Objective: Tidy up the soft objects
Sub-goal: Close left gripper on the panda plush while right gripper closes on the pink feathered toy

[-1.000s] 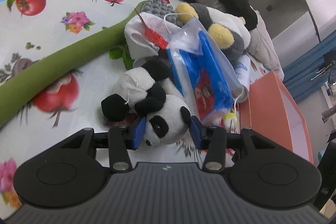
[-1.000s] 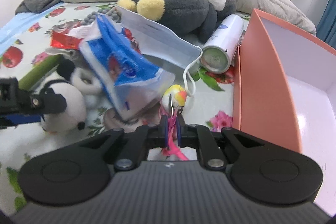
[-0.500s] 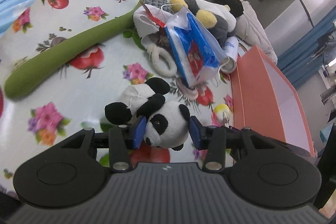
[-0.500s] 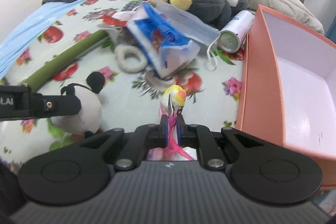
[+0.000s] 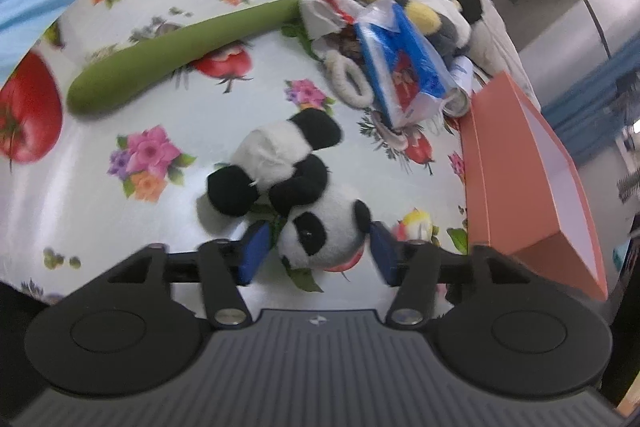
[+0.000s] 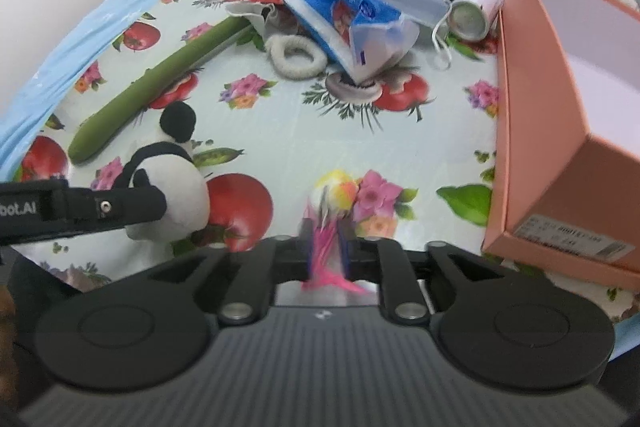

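Between left tongs (image 5: 316,253): panda (image 5: 304,211).

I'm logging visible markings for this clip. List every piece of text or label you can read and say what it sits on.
"bot.AI": white letters on the left tool's black arm, cut off by the frame edge.
Sticker on the orange box: printed lines, too blurred to read.
Blue tissue pack: red and blue graphics, no legible text.
White can: markings too small to read.

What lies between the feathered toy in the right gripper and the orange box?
Only bare flowered sheet between the feathered toy and orange box, per the right wrist view.
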